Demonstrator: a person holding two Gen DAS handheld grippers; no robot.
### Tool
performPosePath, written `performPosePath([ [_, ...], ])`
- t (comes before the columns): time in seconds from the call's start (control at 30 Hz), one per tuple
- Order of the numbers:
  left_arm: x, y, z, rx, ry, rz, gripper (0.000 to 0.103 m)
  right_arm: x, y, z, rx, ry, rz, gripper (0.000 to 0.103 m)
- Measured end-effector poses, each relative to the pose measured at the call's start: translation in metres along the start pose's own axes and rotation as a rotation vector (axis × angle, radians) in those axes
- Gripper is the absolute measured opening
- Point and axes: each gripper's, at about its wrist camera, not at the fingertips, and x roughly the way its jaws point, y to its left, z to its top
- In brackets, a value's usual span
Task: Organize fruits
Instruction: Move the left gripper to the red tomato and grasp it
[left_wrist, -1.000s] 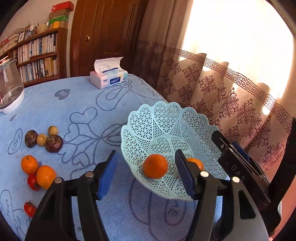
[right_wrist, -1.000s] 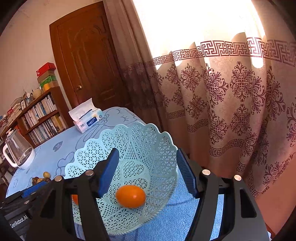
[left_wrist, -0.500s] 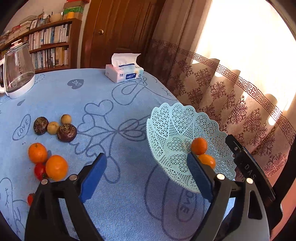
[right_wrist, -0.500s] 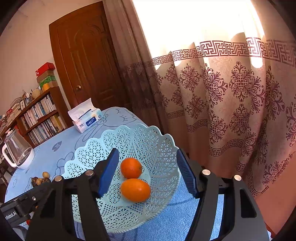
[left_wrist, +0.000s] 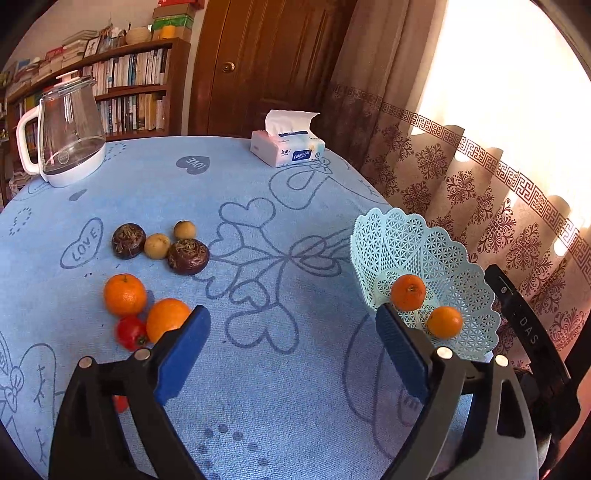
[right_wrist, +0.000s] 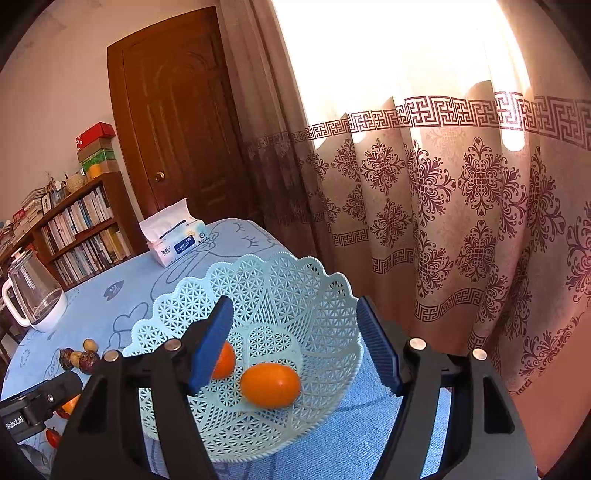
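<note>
Fruit sorting, mid-task: pale-blue lattice plastic basket (left_wrist: 424, 258) at desk's right edge holds two oranges; left hand-held gripper (left_wrist: 291, 343), jaws just widened and empty, faces loose oranges (left_wrist: 125, 294) left; right hand-held gripper (right_wrist: 295, 343) spread, empty; next: grasp one.

A home room: bookshelf (left_wrist: 122, 88), wooden door (left_wrist: 266, 62), patterned curtains (right_wrist: 443, 221), clothed table (left_wrist: 258, 295).

Two oranges (right_wrist: 270, 384) lie in the basket (right_wrist: 314, 295) before the open tool (right_wrist: 295, 345).
</note>
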Motion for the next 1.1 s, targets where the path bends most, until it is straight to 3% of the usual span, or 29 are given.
performPosePath([
  [0.3,-0.023,0.046,-0.008,-0.063,-0.021,0.075,0.09,-0.004,0.006,-0.001,-0.029,-0.02,-0.003,0.072],
  [0.4,-0.03,0.061,-0.014,-0.08,-0.022,0.105,0.09,-0.006,0.007,-0.001,-0.035,-0.027,-0.003,0.078],
  [0.7,-0.04,0.105,-0.038,-0.112,0.006,0.173,0.09,-0.017,0.018,-0.003,-0.077,-0.039,0.007,0.078],
  [1.03,-0.029,0.124,-0.053,-0.135,0.085,0.167,0.09,-0.046,0.068,-0.024,-0.186,-0.017,0.165,0.08],
  [1.1,-0.025,0.123,-0.054,-0.126,0.1,0.172,0.082,-0.047,0.08,-0.032,-0.229,-0.018,0.18,0.084],
])
